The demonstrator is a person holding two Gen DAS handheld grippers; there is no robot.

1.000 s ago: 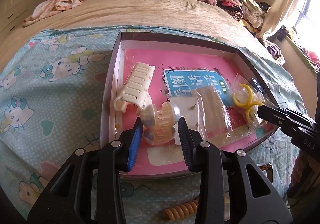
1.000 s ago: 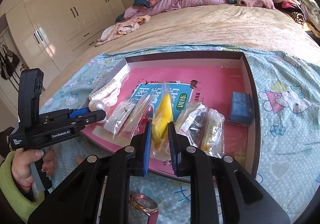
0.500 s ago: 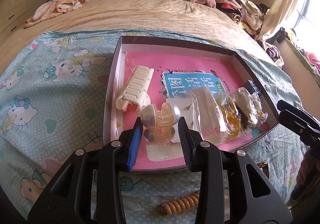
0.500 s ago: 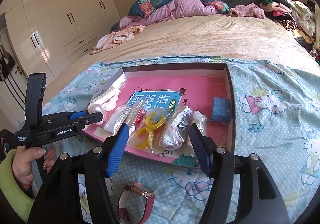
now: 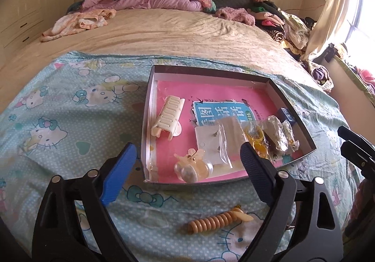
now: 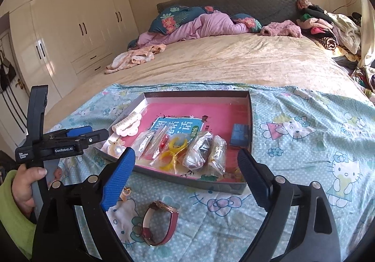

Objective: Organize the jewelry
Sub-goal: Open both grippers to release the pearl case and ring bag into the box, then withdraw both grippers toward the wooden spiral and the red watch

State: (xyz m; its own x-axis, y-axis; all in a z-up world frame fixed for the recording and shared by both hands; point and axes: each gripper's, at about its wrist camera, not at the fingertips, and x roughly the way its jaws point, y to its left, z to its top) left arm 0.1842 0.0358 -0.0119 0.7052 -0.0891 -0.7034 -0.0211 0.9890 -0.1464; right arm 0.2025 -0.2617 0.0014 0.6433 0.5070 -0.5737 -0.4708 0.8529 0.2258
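Hovering wide open at the bottom of the left wrist view, the left tool holds nothing; its blue-padded fingers stand well apart, one left of the tray's corner, the other over the tray's lower right. In the tray, at centre frame on the bed's cartoon-cat sheet, a translucent pearl hair claw lies free near the lower rim. A cream hair claw rests nearer the left wall, and clear bags of small pieces crowd the right side beside a blue box. A tan spiral hair tie lies on the sheet below the tray.

In the right wrist view, the right tool is likewise spread wide and empty, its fingers touching nothing, framing the tray's near edge. A yellow ring-shaped piece shows inside one bag at centre. A pink-strapped watch sits on the sheet at lower centre, outside the tray.
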